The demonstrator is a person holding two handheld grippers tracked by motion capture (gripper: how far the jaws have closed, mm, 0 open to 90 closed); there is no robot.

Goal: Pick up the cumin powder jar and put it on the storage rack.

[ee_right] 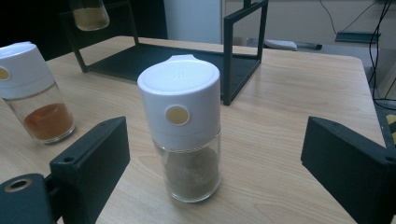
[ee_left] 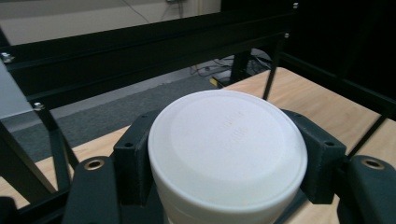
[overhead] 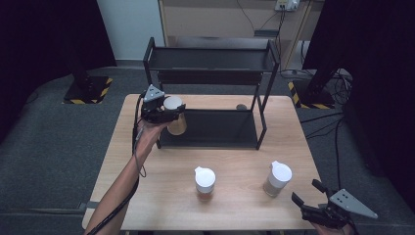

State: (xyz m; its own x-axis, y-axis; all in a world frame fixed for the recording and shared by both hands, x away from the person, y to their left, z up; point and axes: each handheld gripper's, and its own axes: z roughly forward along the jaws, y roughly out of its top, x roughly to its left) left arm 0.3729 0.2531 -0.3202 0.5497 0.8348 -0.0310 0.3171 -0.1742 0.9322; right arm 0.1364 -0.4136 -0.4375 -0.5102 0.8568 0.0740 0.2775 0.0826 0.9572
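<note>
While the left gripper (overhead: 169,115) is clamped on a white-capped spice jar (overhead: 174,115), this jar is held in the air just at the front left corner of the black two-level rack (overhead: 211,93), above the left end of its lower shelf. In the left gripper view the two black jaws press on both sides of the jar's white cap (ee_left: 227,149), and the flat top of the cap faces the camera. The long axis of the jar is close to upright, with the cap up and the glass body with pale filling below; in the high view it looks a little tilted.

To the right of the rack's front edge, on the wooden table (overhead: 244,205), two more spice jars stand upright with caps up: one with orange-brown powder (overhead: 205,183) before the middle of the rack, and one with grey-brown powder (overhead: 277,178) before its right post. So three jars are counted, and one rack.

Farthest right from the rack, at the table's front right corner, the right gripper (overhead: 308,196) has its jaws wide apart, with nothing between the pads; the grey-brown jar stands ahead of them.
</note>
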